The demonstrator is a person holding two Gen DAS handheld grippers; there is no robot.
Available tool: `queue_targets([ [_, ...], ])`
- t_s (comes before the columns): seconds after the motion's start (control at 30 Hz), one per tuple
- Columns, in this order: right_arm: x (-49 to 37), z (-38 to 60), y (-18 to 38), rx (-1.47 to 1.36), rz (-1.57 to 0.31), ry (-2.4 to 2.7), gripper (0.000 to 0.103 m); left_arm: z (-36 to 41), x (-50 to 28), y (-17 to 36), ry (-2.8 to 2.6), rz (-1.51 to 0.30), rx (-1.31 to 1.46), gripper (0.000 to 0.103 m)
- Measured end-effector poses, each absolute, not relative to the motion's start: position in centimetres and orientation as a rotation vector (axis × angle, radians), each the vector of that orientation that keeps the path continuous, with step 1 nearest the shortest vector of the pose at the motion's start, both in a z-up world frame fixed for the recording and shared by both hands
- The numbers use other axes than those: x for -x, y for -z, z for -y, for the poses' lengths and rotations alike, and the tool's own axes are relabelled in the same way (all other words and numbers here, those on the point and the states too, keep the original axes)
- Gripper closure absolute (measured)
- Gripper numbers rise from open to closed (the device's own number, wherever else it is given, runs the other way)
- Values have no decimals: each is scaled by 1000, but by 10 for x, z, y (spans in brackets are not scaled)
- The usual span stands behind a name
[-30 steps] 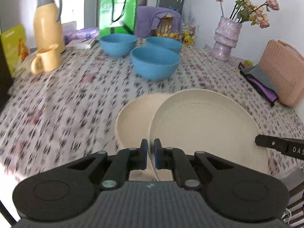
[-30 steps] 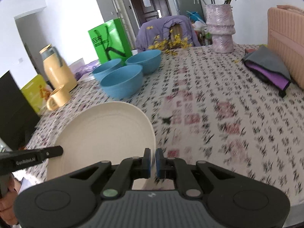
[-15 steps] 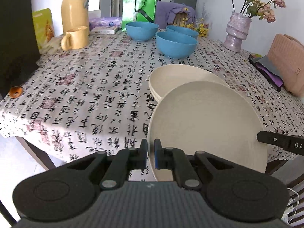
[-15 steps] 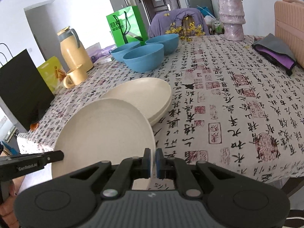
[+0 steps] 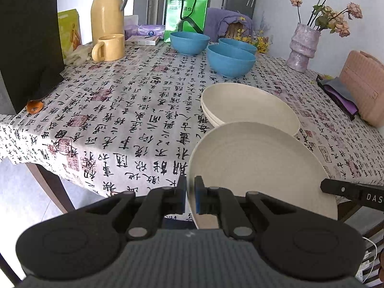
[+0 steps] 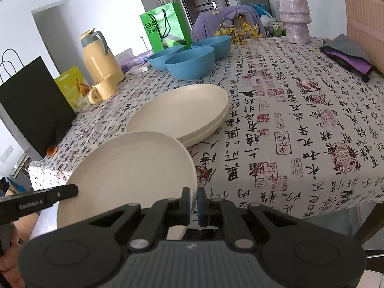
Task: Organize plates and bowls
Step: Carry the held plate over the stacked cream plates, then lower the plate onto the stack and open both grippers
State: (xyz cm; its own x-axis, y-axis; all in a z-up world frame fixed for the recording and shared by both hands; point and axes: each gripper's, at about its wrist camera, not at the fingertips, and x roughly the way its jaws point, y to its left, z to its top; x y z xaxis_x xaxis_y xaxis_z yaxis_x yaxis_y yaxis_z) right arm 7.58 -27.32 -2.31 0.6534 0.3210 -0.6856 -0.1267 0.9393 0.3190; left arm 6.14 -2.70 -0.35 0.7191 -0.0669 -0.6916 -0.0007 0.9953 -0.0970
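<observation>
From the left wrist, the left gripper (image 5: 190, 198) is clenched on the left rim of a cream plate (image 5: 261, 168) held at the near edge of the table (image 5: 115, 110); the right gripper's tip touches its right rim. Just beyond lie stacked plates (image 5: 247, 106), and farther off three blue bowls (image 5: 230, 60). From the right wrist, the right gripper (image 6: 194, 205) grasps the same plate's right rim, with the stack just behind it.
</observation>
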Motion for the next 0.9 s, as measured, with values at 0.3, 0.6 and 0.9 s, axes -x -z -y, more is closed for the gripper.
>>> queue_targets([
  [0.3,-81,273,19,-253,-808,-259,97,26,-65,0,34,-743,89,96],
  [0.6,-121,276,9,-237,-783,-256,97,29,-103,-12,31,-711,93,96],
  [0.9,-185,289,6,-235,-783,-222,97,44,-174,-14,33,-740,109,96],
])
